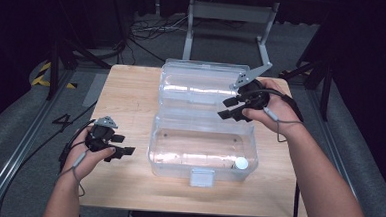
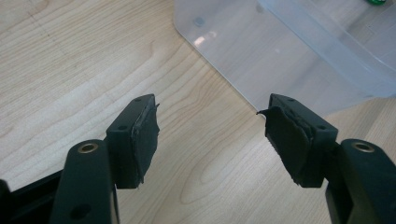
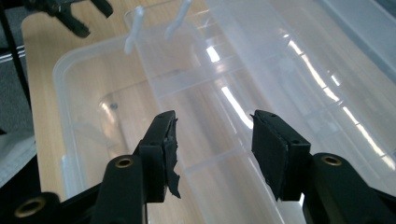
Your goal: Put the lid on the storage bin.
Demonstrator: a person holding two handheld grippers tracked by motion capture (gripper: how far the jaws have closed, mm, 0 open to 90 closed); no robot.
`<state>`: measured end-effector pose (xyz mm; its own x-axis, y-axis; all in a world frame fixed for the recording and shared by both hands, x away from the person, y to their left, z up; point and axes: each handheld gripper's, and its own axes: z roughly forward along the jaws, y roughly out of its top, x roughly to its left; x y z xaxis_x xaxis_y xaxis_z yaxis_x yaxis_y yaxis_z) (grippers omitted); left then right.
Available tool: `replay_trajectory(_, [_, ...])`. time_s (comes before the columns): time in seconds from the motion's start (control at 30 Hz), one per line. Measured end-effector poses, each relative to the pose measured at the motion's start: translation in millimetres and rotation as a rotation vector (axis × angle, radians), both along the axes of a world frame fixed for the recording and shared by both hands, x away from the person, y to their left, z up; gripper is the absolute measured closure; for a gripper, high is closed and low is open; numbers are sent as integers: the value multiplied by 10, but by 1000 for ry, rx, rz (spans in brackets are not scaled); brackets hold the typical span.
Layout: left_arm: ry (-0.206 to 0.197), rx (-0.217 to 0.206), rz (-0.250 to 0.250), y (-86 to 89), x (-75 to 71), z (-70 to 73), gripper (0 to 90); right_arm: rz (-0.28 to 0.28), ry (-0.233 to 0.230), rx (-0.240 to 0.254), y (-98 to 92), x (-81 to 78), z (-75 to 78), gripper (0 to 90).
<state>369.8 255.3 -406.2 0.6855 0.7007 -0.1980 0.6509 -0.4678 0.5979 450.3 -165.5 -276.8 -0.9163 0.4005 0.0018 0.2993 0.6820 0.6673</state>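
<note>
I have the clear box (image 1: 202, 151) sitting mid-table (image 1: 131, 93), its lid (image 1: 202, 86) thrown open and lying flat behind it toward the far edge. My right gripper (image 1: 229, 110) hangs over the lid with its jaws apart and nothing between them; my left gripper (image 1: 122, 151) waits just left of the box, jaws also spread and empty above bare wood. I judge the box light, thin-walled plastic: stiff enough along the rim but slick, and likely to flex or skate if I pinch a flat wall. The lid's free edge or the front latch (image 1: 202, 178) looks the best place to take hold, since a lip there gives the pads something to bite. A small white disc (image 1: 241, 163) lies in the near right corner of the box; I cannot tell what it is. The hinge line is hard to make out through the glare, and the clear walls blur where one ends and the next begins.
</note>
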Motion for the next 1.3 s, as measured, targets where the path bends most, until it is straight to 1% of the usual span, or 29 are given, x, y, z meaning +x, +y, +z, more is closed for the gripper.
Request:
replay_trajectory(0.03, [0, 0, 0, 0, 0, 0, 352, 0, 0, 0, 0, 0, 0, 506])
replay_trajectory(0.07, [7, 4, -5, -32, -13, -18, 351, -13, -22, 3, 56, 77, 7, 516])
replay_trajectory(0.13, [11, 4, -13, -39, -15, -21, 351, -18, -28, 8, 80, 108, 11, 517])
replay_trajectory(0.17, [6, 5, -15, -52, -18, -24, 351, -21, -31, 13, 95, 132, 16, 521])
replay_trajectory(0.2, [7, 3, -18, -58, -18, -23, 351, -25, -40, 25, 119, 171, 23, 524])
replay_trajectory(0.3, [5, 8, -20, -67, -12, -24, 351, -35, -27, 35, 178, 270, 18, 525])
replay_trajectory(0.37, [7, 6, -21, -70, -8, -25, 351, -41, -14, 25, 209, 326, 1, 525])
replay_trajectory(0.43, [7, 6, -23, -71, 0, -20, 351, -41, -21, 16, 236, 374, -20, 525])
replay_trajectory(0.5, [2, 2, -22, -76, 3, -14, 351, -41, -16, 5, 260, 416, -43, 525])
replay_trajectory(0.57, [1, 1, -28, -84, 7, -3, 351, -41, -5, 3, 275, 457, -75, 532])
replay_trajectory(0.67, [-3, 1, -35, -95, 11, 9, 351, -46, 28, -9, 296, 503, -133, 530])
replay_trajectory(0.7, [-5, -1, -36, -99, 13, 8, 350, -42, 35, -19, 306, 516, -150, 542])
replay_trajectory(0.73, [-3, -1, -38, -101, 14, 9, 350, -35, 33, -30, 317, 524, -161, 570])
replay_trajectory(0.77, [-3, -1, -38, -101, 14, 9, 350, -35, 33, -30, 317, 524, -161, 570])
replay_trajectory(0.8, [-2, -2, -41, -108, 11, 19, 350, -29, 41, -54, 331, 534, -178, 635])
replay_trajectory(0.83, [-2, -2, -41, -108, 11, 19, 350, -29, 41, -54, 331, 534, -178, 635])
replay_trajectory(0.87, [-5, -8, -39, -112, 7, 20, 350, -40, 43, -50, 335, 530, -180, 714])
replay_trajectory(0.93, [-8, -8, -45, -118, 3, 38, 350, -38, 26, -61, 336, 525, -178, 752])
replay_trajectory(0.97, [-7, -9, -45, -124, -2, 44, 350, -34, 18, -66, 334, 523, -181, 762])
replay_trajectory(1.0, [-13, -9, -50, -127, -3, 47, 350, -31, 21, -61, 329, 521, -187, 773])
replay_trajectory(1.07, [-8, -9, -50, -135, -14, 59, 350, -27, 30, -43, 317, 512, -197, 791])
replay_trajectory(1.1, [-7, -10, -51, -136, -16, 64, 350, -23, 24, -38, 311, 510, -205, 793])
replay_trajectory(1.2, [-16, -13, -52, -136, -25, 86, 350, -32, 19, -36, 306, 490, -212, 799])
replay_trajectory(1.23, [-15, -23, -53, -135, -36, 111, 350, -33, 16, -34, 307, 485, -214, 800])
replay_trajectory(1.3, [-20, -25, -55, -135, -41, 126, 352, -32, 9, -35, 311, 474, -218, 804])
